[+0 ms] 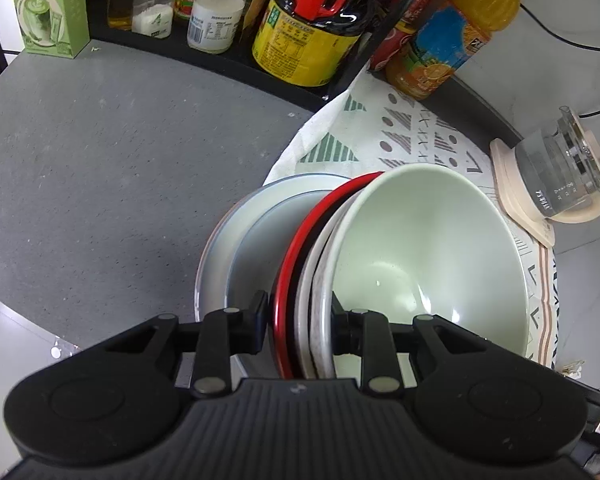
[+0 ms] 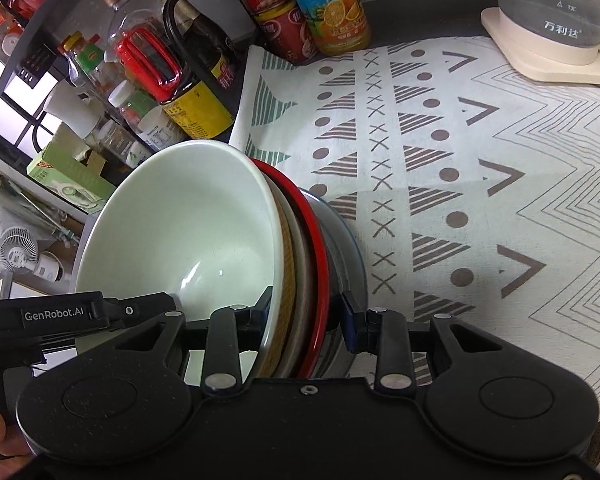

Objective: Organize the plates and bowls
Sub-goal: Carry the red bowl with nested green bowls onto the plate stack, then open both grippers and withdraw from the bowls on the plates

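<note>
Below, both hand-held grippers clamp nested bowls over grey counter and patterned cloth.

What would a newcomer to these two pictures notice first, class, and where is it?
A nested stack of dishes, pale green bowl innermost, then a red-rimmed bowl and a steel bowl, clamped at its rims by the left gripper and right gripper. Beneath lies a patterned cloth; bottles crowd the back.

Nested stack: pale-green bowl, red-rimmed dish, grey plate, tilted.
</note>
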{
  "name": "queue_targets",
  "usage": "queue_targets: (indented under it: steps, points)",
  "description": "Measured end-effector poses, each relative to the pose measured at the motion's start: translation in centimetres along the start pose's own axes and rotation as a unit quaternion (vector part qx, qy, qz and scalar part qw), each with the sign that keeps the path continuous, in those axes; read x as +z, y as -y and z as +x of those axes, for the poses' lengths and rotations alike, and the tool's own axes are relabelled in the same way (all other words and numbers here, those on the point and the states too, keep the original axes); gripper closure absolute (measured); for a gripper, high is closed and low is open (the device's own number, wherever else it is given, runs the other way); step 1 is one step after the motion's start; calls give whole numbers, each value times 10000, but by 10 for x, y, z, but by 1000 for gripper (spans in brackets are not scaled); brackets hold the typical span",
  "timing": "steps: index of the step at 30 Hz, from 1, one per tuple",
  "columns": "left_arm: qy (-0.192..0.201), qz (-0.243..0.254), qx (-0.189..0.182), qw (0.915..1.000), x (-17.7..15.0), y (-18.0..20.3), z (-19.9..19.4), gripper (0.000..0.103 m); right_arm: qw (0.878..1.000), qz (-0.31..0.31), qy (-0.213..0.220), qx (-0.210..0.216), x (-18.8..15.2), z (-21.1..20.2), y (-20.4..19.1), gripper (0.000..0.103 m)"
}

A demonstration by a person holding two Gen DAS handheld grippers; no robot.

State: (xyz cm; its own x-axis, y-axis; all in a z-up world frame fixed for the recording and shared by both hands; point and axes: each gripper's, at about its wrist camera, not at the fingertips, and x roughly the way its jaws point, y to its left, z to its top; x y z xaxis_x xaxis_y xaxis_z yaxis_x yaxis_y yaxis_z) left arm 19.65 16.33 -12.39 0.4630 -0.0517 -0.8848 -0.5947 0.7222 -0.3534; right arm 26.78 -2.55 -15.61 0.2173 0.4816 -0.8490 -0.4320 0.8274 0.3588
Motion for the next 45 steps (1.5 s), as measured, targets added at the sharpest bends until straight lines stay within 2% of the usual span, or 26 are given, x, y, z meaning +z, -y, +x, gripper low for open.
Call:
queue_targets:
  steps: [6,16,24,26,30,32,34,39,42,45]
  points:
    - [-13,-49,-15,10000,0,-7,4,76,9999,107,-72,-14,-3,7,-1,71]
    - [7,-96,-77,9999,2,-11,6,76,9994,322,88,32,-8,13,0,71]
    - [254,95,-221,9994,7,-9,-13,71,9992,295,267,-30,-10,4,-5,68]
    - [293,194,-270,9990,9,-7,-18,67,9989,315,334,-20,-11,0,-5,68]
    - [427,378,-265,9980,9,-5,-27,51,9978,341,568,0,-15,-14,-7,67]
    - [490,478,-219,9974,8,-3,-31,43,9969,353,702,-2,-18,-23,-8,64]
    - [545,547,-183,9968,8,-3,-35,35,9958,411,821,-58,-22,-31,-10,55]
    - [685,607,-201,9956,9,-2,-45,30,9920,420,1152,-285,-33,-55,-10,37]
    - [798,631,-241,9945,8,0,-51,22,9885,401,1386,-449,-38,-69,-8,26]
    - [888,725,-184,9932,3,4,-55,21,9840,457,1601,-626,-42,-79,-3,23]
